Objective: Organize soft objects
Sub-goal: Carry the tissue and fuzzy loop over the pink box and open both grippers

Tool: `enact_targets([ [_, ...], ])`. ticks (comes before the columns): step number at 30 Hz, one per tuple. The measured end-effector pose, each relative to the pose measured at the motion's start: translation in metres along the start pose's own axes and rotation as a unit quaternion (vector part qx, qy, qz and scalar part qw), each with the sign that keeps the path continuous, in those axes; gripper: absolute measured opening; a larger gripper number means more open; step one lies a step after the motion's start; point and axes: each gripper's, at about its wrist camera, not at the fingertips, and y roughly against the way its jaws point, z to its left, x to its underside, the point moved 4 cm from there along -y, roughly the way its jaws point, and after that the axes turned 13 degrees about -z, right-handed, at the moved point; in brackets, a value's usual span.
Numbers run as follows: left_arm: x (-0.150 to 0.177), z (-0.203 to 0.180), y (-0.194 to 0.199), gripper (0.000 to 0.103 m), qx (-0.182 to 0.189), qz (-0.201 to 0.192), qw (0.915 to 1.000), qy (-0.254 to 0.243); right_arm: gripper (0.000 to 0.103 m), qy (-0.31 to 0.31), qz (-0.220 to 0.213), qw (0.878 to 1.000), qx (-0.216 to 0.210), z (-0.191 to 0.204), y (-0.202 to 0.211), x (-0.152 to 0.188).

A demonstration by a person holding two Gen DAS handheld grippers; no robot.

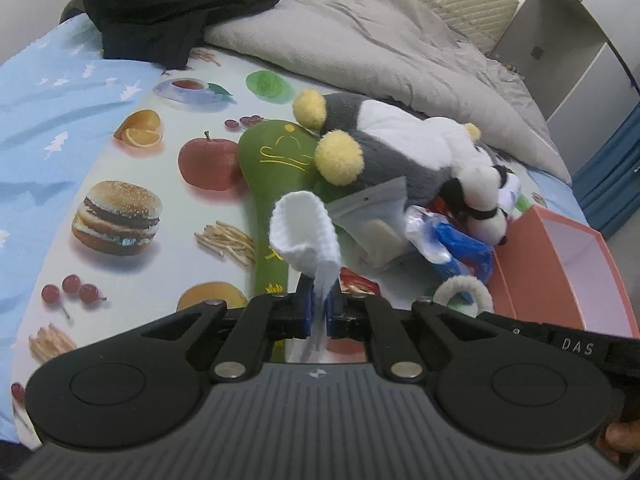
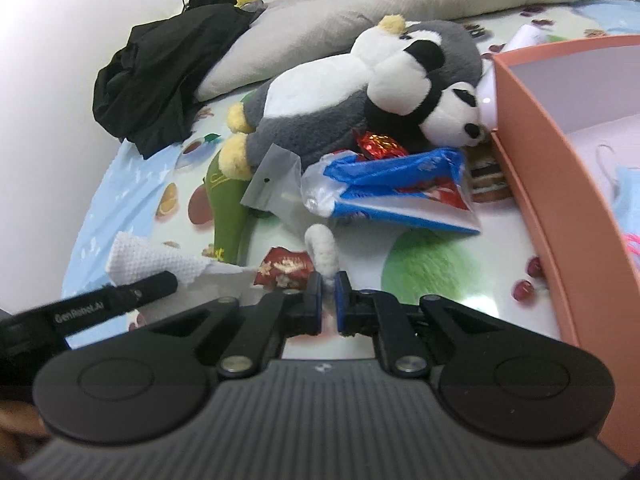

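My left gripper (image 1: 319, 300) is shut on a white sock (image 1: 306, 232), which stands up between the blue pads; the sock also shows in the right wrist view (image 2: 148, 260). My right gripper (image 2: 329, 294) is shut on a fluffy white ring (image 2: 322, 250), also seen in the left wrist view (image 1: 464, 292). A grey and white penguin plush (image 1: 384, 148) (image 2: 320, 108) lies on a green plush (image 1: 276, 168) (image 2: 228, 200). A small panda plush (image 1: 480, 196) (image 2: 448, 112) leans by the pink box (image 1: 560, 264) (image 2: 532, 152).
A blue and white plastic bag (image 2: 392, 188), a clear zip bag (image 2: 276, 180) and red snack wrappers (image 2: 284, 268) lie on the fruit-print sheet (image 1: 120, 184). Black clothing (image 1: 168, 4) and a grey pillow (image 1: 360, 44) lie at the back. The pink box holds light blue and pink items (image 2: 628, 200).
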Motion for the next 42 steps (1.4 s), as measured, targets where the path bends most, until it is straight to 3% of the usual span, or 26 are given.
enact_targets([
  [8, 0.016, -0.011, 0.036, 0.008, 0.008, -0.003, 0.9998, -0.018, 0.01, 0.013, 0.0, 0.999, 0.032, -0.001, 0.04, 0.022],
  [26, 0.06, -0.05, 0.102, 0.008, 0.056, 0.008, 0.9979, -0.033, 0.01, 0.016, -0.036, 0.998, 0.053, -0.001, 0.121, 0.057],
  [32, 0.05, -0.082, 0.113, 0.008, 0.09, 0.001, 0.9947, -0.05, 0.01, 0.016, -0.069, 0.996, 0.058, -0.002, 0.149, 0.047],
  [42, 0.012, -0.151, 0.131, 0.008, 0.148, -0.034, 0.9858, -0.071, 0.01, 0.017, -0.149, 0.986, 0.072, -0.017, 0.203, -0.001],
])
